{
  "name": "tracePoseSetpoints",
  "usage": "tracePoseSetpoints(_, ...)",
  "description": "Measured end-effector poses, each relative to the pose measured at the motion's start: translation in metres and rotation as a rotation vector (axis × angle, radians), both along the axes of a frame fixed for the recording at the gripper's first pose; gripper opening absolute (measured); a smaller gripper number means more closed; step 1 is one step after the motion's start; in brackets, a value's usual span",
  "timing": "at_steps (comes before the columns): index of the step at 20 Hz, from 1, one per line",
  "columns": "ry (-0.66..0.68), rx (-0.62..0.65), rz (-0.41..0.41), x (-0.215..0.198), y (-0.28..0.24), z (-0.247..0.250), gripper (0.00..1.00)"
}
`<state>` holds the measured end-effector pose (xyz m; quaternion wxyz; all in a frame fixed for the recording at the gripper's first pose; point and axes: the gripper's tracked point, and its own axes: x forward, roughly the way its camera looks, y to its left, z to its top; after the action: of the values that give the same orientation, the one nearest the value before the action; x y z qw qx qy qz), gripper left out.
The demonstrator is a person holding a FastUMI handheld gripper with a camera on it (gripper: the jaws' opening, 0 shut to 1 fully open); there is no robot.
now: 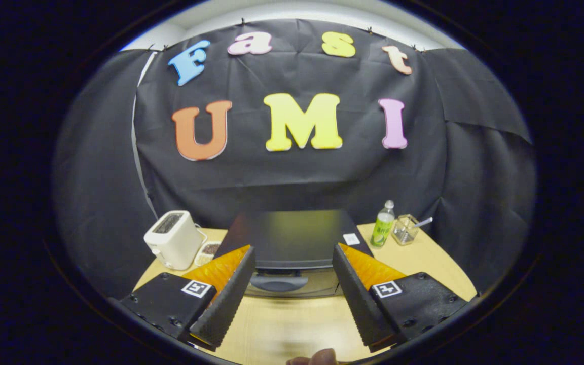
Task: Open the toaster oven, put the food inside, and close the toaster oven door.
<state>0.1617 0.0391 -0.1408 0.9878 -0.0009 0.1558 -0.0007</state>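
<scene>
The black toaster oven (292,238) stands on the wooden table (282,324), just beyond my fingers and seen from above its top. Its door faces me and is closed, with the grey handle (278,282) showing between the fingertips. My gripper (293,256) is open, its two black ribbed fingers (226,299) spread wide to either side of the handle, with nothing between them. A small dish holding brownish food (207,252) lies to the left of the oven, beside the white toaster.
A white pop-up toaster (174,239) sits left of the oven. To the right stand a green bottle (382,224) and a clear glass holder with a utensil (406,229). A fingertip of a hand (317,358) shows below the fingers. Black cloth walls close in the booth.
</scene>
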Motion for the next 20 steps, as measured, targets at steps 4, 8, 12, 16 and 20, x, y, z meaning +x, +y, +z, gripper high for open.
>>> tracePoseSetpoints(4,-0.111,0.016,-0.001,-0.042,0.004,0.066,1.0)
tracePoseSetpoints(8,-0.168,0.037,-0.017,-0.091,0.001,0.106,1.0)
tracePoseSetpoints(12,-0.208,0.04,-0.017,-0.139,0.004,0.121,1.0)
tracePoseSetpoints(16,-0.204,0.057,-0.012,-0.173,0.001,0.115,1.0)
tracePoseSetpoints(20,-0.196,0.057,-0.011,-0.196,-0.007,0.11,1.0)
